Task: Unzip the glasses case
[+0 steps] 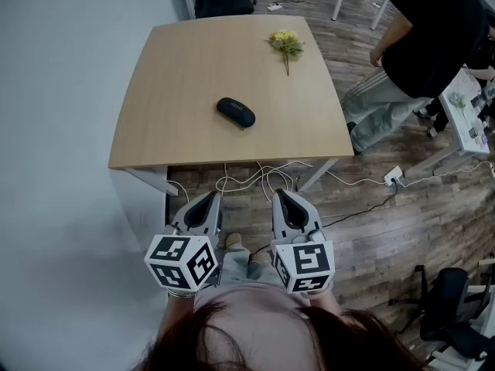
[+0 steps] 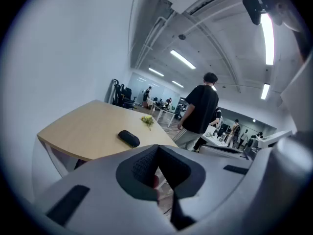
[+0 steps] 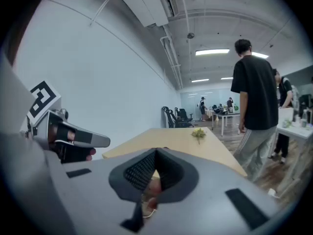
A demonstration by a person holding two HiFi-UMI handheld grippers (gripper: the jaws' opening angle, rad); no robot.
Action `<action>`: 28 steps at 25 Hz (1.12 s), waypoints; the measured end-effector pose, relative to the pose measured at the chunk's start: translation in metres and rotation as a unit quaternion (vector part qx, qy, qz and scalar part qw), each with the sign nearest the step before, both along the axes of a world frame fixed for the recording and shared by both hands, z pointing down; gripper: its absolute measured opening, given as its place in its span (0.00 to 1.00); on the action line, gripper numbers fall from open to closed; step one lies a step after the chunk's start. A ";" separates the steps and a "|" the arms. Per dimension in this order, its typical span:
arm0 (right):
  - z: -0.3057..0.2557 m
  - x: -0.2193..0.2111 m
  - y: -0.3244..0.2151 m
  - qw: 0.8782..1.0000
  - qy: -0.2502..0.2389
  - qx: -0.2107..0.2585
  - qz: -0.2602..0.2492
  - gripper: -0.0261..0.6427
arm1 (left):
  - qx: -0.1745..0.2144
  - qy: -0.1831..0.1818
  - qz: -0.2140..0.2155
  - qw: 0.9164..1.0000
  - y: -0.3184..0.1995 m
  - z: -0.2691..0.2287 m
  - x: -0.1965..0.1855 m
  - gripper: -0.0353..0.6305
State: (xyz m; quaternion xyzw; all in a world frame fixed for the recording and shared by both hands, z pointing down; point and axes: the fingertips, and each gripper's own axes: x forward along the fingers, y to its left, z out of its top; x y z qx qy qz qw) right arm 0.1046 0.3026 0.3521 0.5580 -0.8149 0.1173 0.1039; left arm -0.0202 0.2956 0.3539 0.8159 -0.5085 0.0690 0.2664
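Short of the near edge of the pale wooden tabletop (image 1: 178, 91), the grey left gripper (image 1: 207, 199) and right gripper (image 1: 282, 195) hang with jaws closed together, holding nothing. The black oval glasses case (image 1: 235, 112) lies near the tabletop's middle.

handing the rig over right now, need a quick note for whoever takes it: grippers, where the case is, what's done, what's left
Left gripper: jaws shut, empty, held short of the table's near edge.
Right gripper: jaws shut, empty, beside the left one.
Glasses case: dark, lies closed near the middle of the wooden table, nothing touching it. Its zip is too small to make out.
Also there: a yellow flower sprig at the far side, apart from the case; a person stands off the table's right side.
Done: nothing yet.
Left: probably open both grippers, steady the case, find the zip pull, unzip.
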 end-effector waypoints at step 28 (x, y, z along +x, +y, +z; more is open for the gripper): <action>0.008 -0.052 -0.112 0.999 -0.014 -0.006 0.046 0.06 | -0.022 0.040 0.074 0.996 -0.119 0.024 -0.039 0.05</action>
